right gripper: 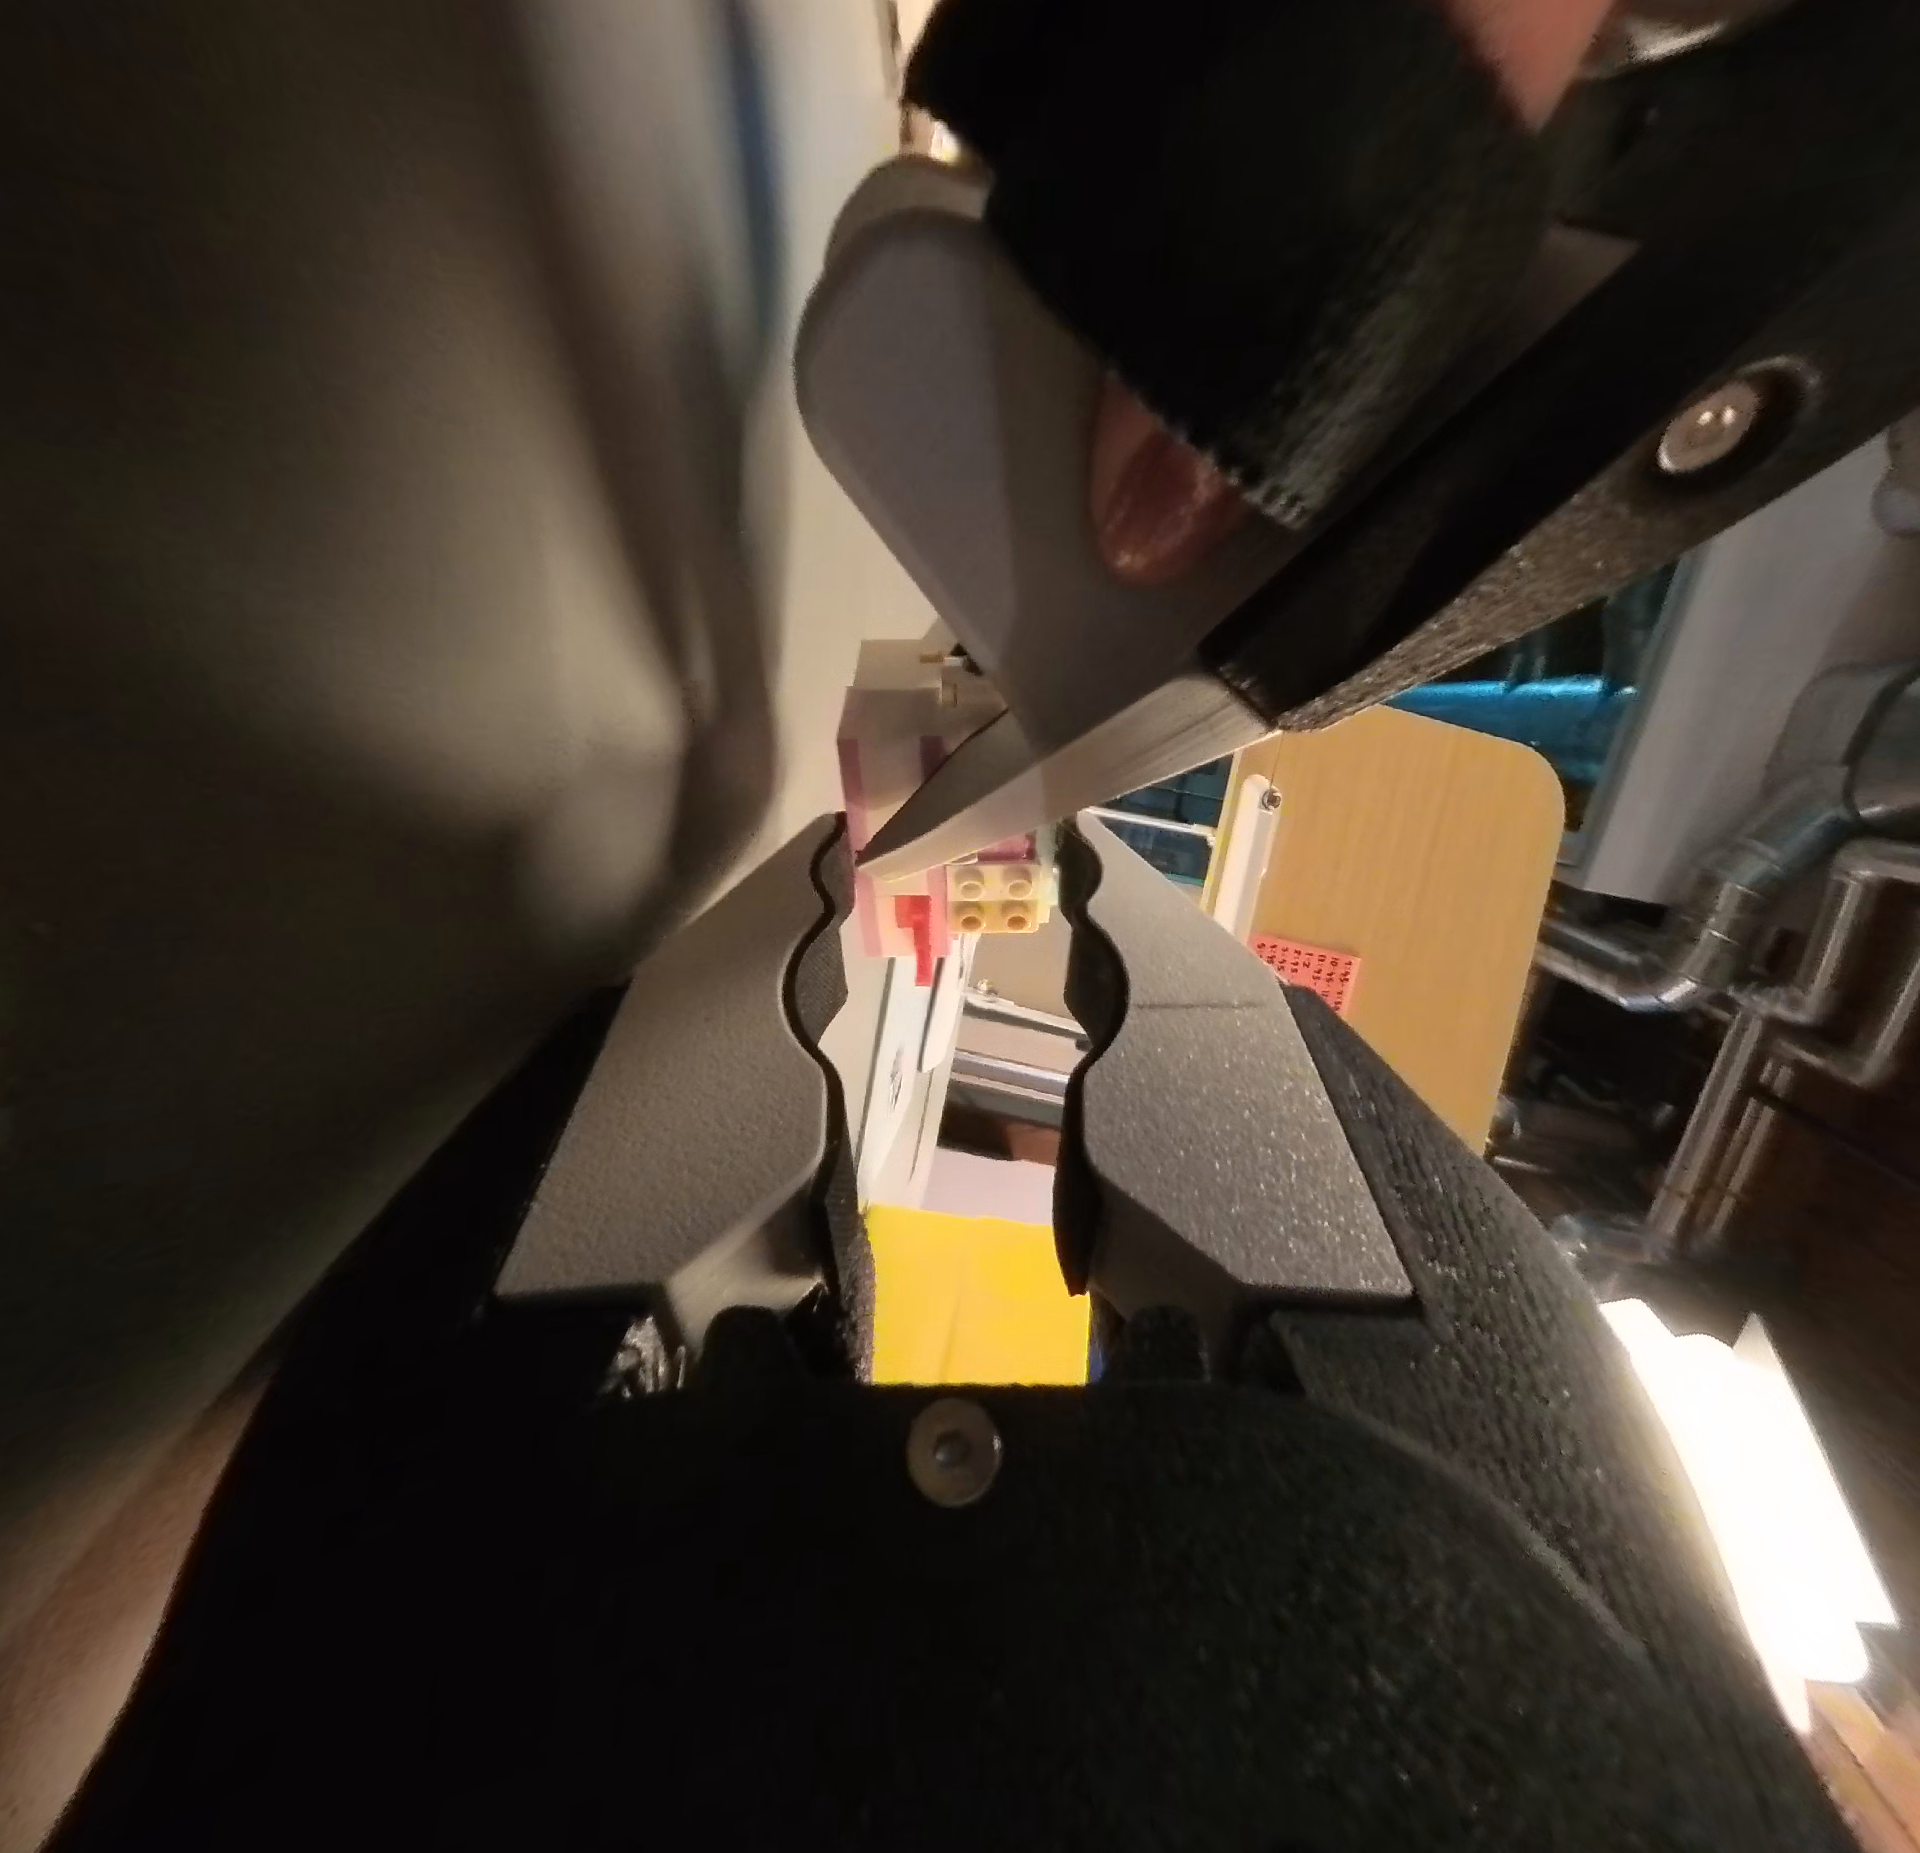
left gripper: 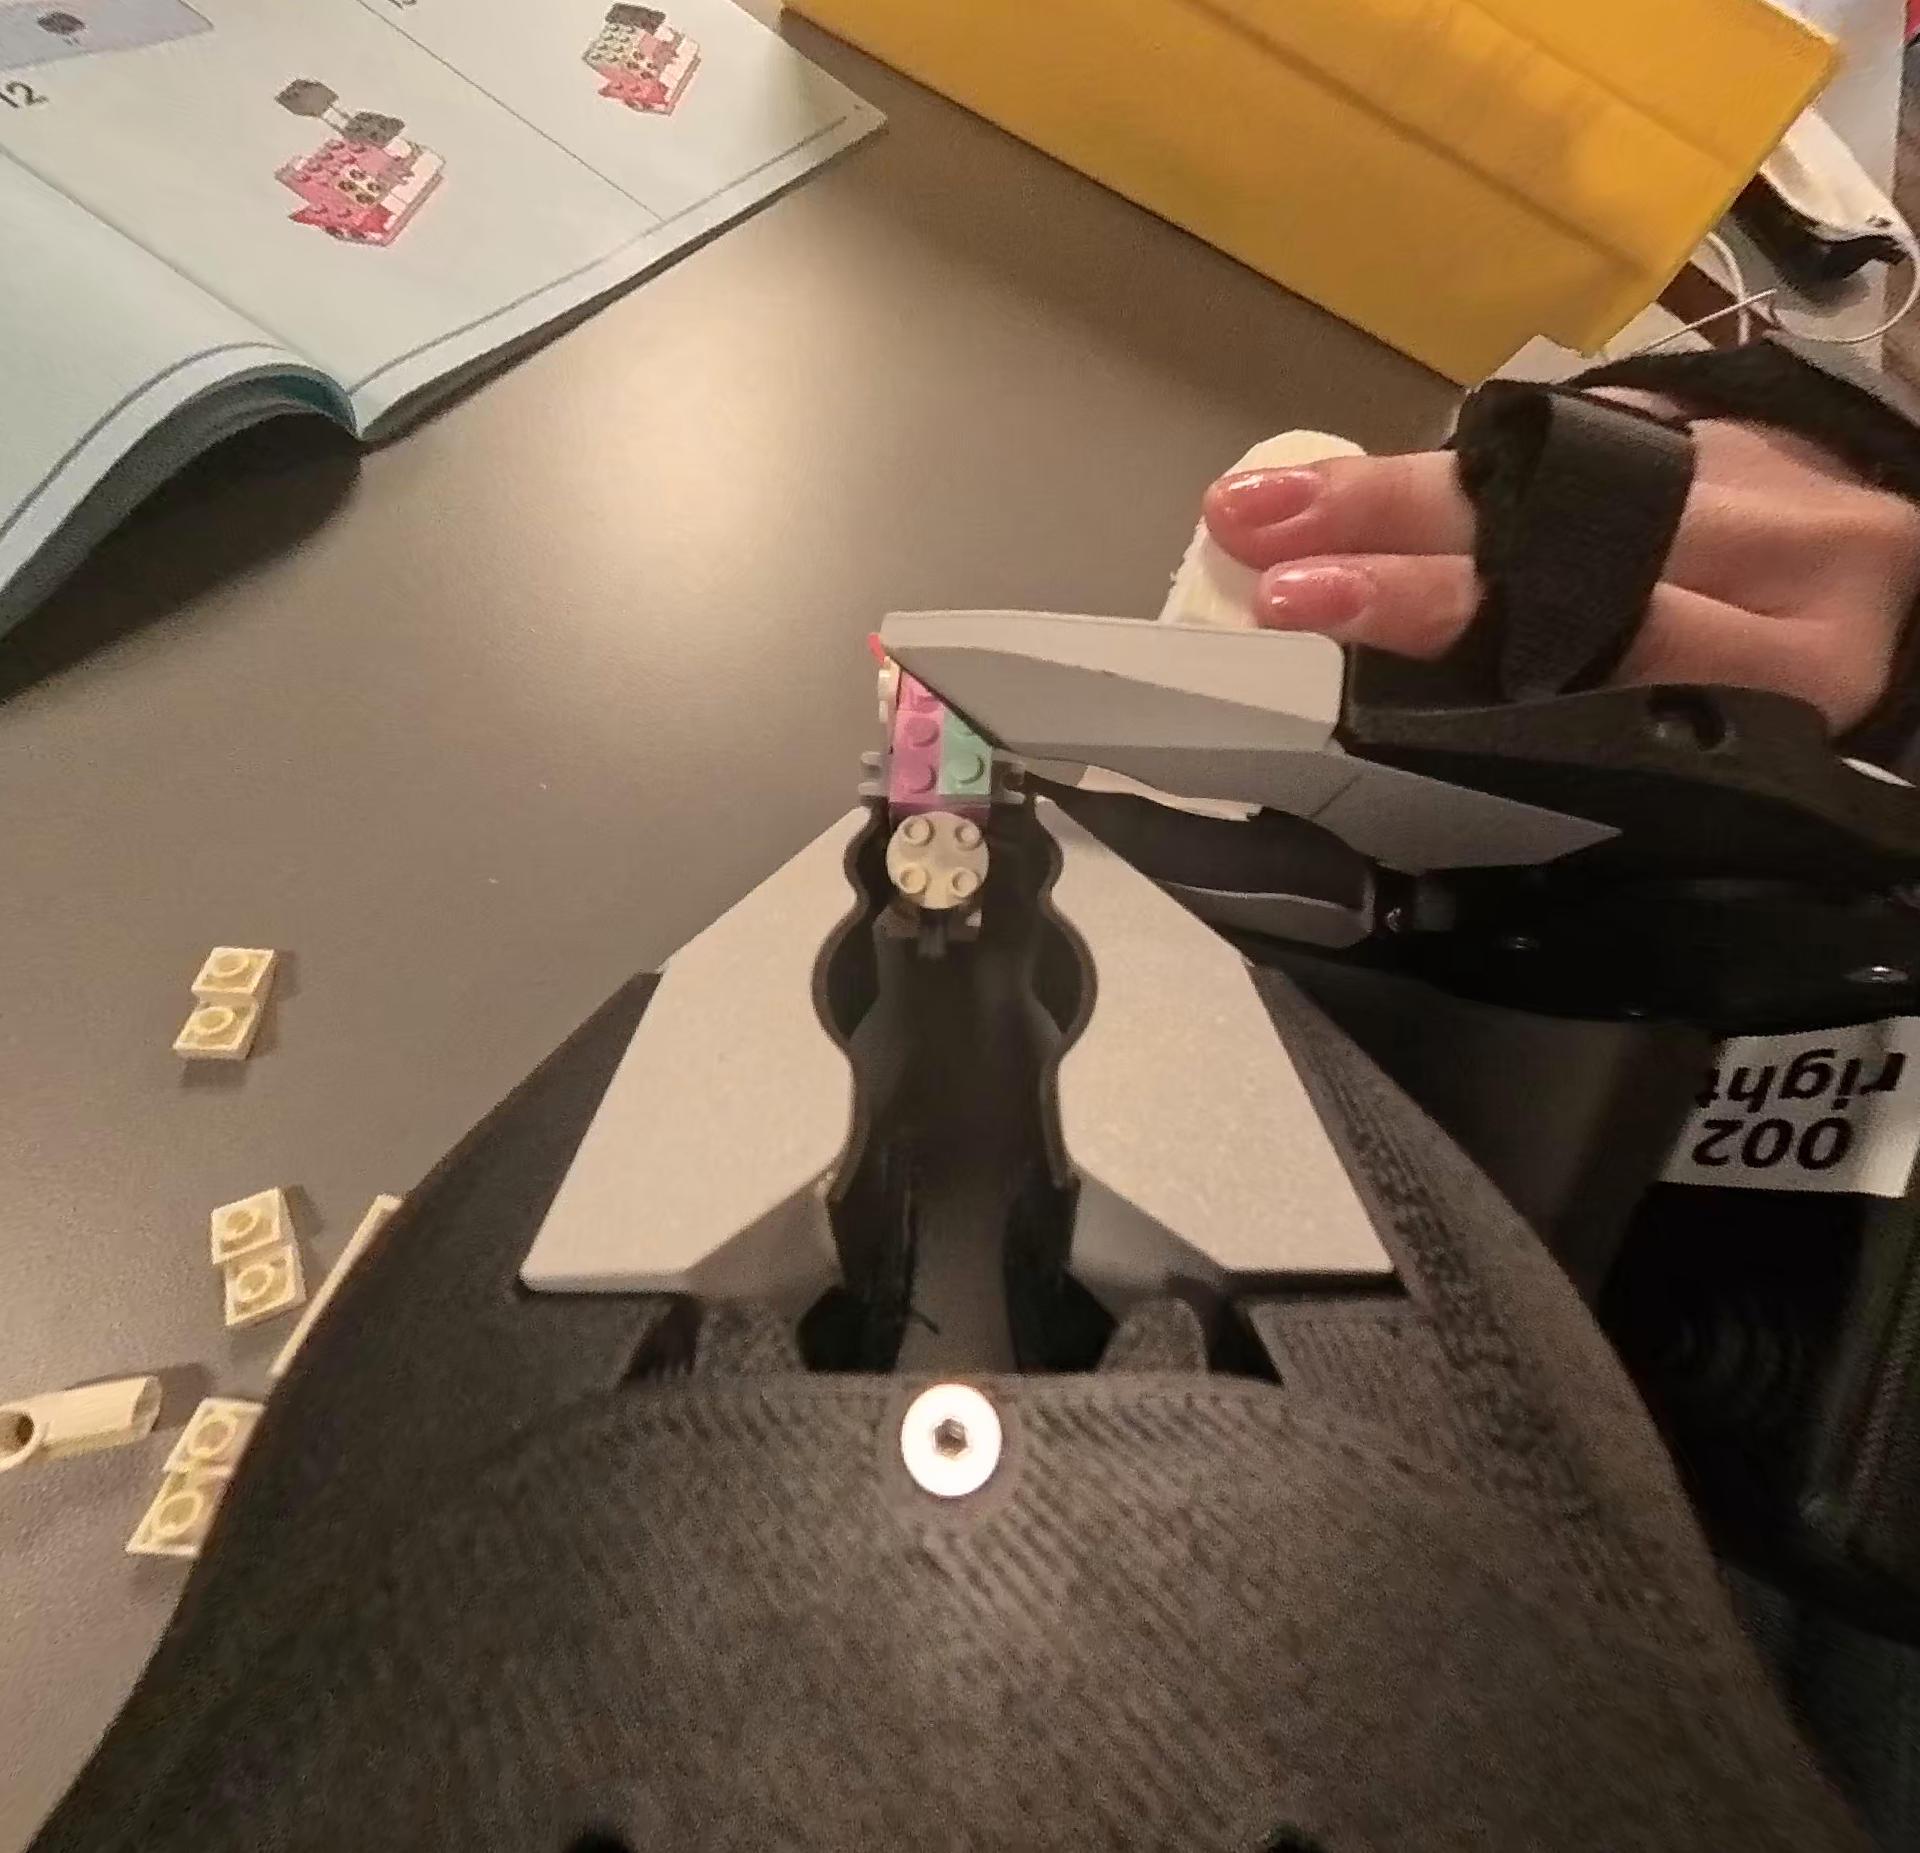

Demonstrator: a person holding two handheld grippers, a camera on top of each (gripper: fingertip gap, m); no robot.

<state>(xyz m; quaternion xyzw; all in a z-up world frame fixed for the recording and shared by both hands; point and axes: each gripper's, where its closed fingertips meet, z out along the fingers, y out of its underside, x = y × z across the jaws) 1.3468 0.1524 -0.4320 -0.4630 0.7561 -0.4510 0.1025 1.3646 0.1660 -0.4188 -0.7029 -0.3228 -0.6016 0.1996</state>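
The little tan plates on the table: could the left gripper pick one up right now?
Probably not right away. A round tan piece sits between the fingertips of the left gripper, against the brick model the right gripper holds. The tan plates lie uncovered beside it, so the way there looks free.

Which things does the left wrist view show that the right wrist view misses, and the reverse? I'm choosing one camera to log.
Only the left wrist view: booklet, loose tan plates, and a tan round piece between the left gripper's fingers. Only the right wrist view: wooden board and metal pipes. Both: the brick build between the right gripper's fingers, and the yellow box.
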